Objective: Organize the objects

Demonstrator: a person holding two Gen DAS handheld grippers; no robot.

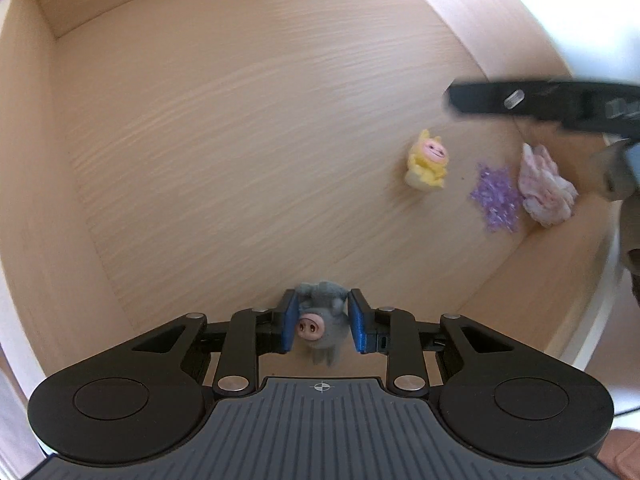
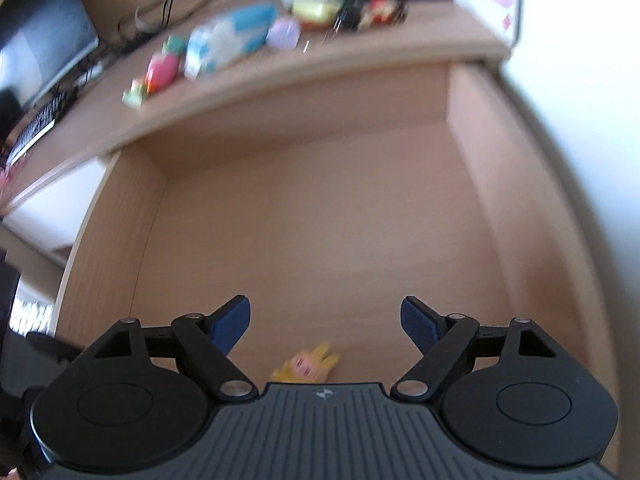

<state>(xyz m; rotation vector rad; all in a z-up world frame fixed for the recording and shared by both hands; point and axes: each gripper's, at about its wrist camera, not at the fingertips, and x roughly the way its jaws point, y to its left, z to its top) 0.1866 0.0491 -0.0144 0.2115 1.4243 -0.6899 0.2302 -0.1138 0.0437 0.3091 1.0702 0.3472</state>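
My left gripper (image 1: 323,325) is shut on a grey plush pig (image 1: 322,326) with a pink snout, held over the floor of an open wooden drawer (image 1: 240,140). A yellow plush toy (image 1: 426,166) lies on the drawer floor to the right, beside a purple glittery piece (image 1: 496,198) and a pale pink plush (image 1: 544,186). My right gripper (image 2: 326,322) is open and empty above the drawer (image 2: 320,220); the yellow toy (image 2: 306,366) shows just below its fingers. The right gripper's black arm (image 1: 540,102) crosses the left wrist view at upper right.
A desk top (image 2: 360,64) behind the drawer holds a blue-white box (image 2: 228,42), a pink toy (image 2: 160,72), a purple round thing (image 2: 283,33) and small figures (image 2: 372,10). A monitor (image 2: 40,40) and keyboard (image 2: 36,124) stand at the left.
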